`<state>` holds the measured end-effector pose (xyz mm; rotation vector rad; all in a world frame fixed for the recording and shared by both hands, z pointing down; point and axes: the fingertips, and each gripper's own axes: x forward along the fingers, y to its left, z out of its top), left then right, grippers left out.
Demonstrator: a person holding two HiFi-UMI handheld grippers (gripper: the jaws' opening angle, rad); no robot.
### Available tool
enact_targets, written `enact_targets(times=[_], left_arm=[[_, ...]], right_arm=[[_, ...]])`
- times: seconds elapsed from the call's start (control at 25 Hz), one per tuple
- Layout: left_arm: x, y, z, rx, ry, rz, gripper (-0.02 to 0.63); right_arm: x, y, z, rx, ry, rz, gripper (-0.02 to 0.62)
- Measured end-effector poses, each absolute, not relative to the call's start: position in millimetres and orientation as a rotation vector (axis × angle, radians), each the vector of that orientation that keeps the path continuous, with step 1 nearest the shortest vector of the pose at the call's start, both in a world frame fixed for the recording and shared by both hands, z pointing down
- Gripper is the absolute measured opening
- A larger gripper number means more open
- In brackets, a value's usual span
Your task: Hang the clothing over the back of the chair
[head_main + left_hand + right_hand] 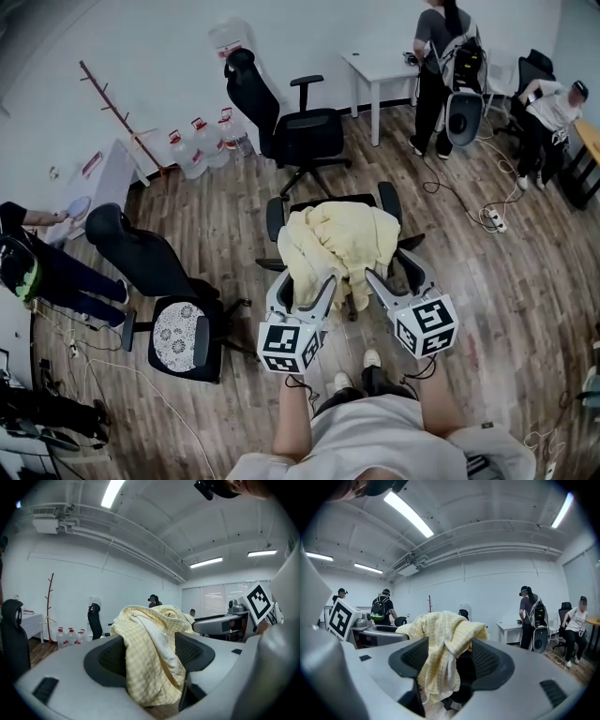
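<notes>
Over the back of the chair [388, 201] just ahead of me, the yellow checked garment [333, 242] lies draped in a bunched heap, its folds falling down the near side. My left gripper [150, 654] stands wide apart; the cloth shows in the gap, but neither pad presses it. My right gripper [447, 657] is likewise spread and released, with fabric hanging beyond its jaws. I judge the hanging as good as done and the letting-go to be the step in hand. Next I would draw both grippers straight back toward me, watching that no fold catches a jaw and drags off. The heap looks lopsided, so a tidy-up may follow.
</notes>
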<state>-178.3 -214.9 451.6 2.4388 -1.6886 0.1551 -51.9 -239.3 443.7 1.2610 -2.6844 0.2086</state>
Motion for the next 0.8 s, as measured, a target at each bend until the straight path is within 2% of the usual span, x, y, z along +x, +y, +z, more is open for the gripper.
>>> enact_targets(times=[0.52,0.8], left_arm=[[-190.9,-168.4,437.9,2.5,-1.73,0.173,0.32],[-181.5,-149.2,419.8,2.605,-1.716,0.135,0.154]], right_arm=[[-56.3,-194.9,431.3,1.289,-2.695,0.14,0.278],[-70.9,-168.3,411.3,1.255,-2.772,0.006,0.155]])
